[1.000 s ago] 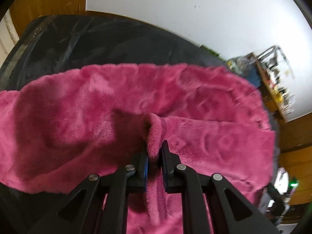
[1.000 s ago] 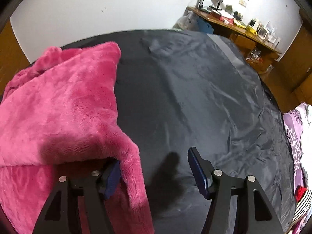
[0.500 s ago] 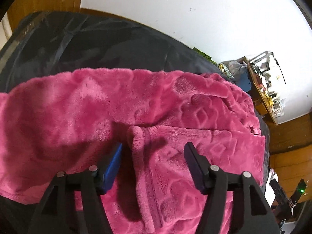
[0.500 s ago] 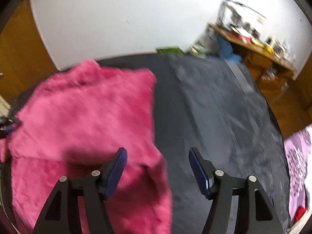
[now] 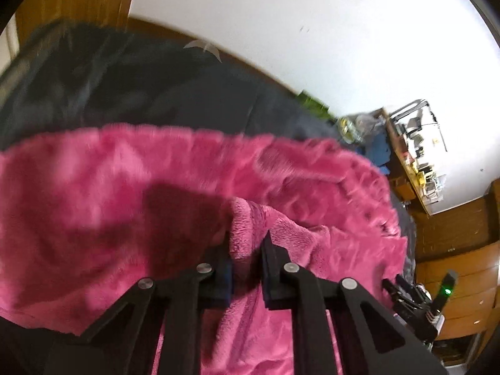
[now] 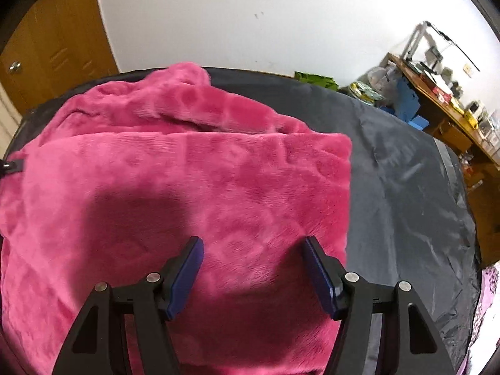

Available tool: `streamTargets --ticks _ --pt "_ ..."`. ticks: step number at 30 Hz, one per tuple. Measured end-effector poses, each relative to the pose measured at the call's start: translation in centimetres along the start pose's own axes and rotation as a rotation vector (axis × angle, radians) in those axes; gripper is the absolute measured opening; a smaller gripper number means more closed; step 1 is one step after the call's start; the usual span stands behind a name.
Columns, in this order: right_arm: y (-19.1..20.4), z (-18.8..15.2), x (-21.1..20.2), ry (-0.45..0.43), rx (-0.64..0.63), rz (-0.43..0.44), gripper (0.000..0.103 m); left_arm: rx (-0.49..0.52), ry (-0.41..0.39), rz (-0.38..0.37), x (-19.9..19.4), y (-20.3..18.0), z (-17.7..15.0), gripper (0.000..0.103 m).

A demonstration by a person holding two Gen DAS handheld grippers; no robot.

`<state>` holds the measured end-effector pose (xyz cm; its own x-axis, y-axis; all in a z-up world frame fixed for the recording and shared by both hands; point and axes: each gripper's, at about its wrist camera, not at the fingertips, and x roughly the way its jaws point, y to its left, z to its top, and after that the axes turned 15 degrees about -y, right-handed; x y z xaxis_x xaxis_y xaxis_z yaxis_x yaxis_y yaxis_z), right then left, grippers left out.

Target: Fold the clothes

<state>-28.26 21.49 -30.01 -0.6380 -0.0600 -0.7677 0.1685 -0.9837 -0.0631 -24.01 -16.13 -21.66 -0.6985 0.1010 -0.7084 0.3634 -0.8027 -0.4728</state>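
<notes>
The left tool (image 5: pixel 247 261) is clenched on a raised ridge of the pink fleece garment (image 6: pixel 193 187), the right tool (image 6: pixel 253 273) hangs released above it, and beyond them the garment lies partly folded on the dark sheet (image 6: pixel 406 187), so more folds seem left.

Home room: wooden door (image 6: pixel 47 47), cluttered desk (image 6: pixel 437 100), wooden drawers (image 5: pixel 462 297).
</notes>
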Motion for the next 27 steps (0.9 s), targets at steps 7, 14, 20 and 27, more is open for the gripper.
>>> streamTargets --ticks 7,14,20,27 --pt "-0.6 -0.9 1.5 -0.003 -0.049 -0.051 0.072 0.163 0.059 0.123 2.6 -1.7 0.5 0.018" --pt "-0.7 0.8 0.5 -0.010 -0.012 -0.087 0.084 0.137 0.032 0.177 1.2 -0.4 0.7 0.047" --pt "1.9 2.8 1.1 -0.056 -0.048 0.061 0.084 0.103 -0.076 0.121 -2.7 -1.3 0.8 0.056" --pt "1.6 2.9 4.3 -0.023 -0.025 0.040 0.084 0.242 0.018 0.014 0.2 -5.4 -3.1 0.064"
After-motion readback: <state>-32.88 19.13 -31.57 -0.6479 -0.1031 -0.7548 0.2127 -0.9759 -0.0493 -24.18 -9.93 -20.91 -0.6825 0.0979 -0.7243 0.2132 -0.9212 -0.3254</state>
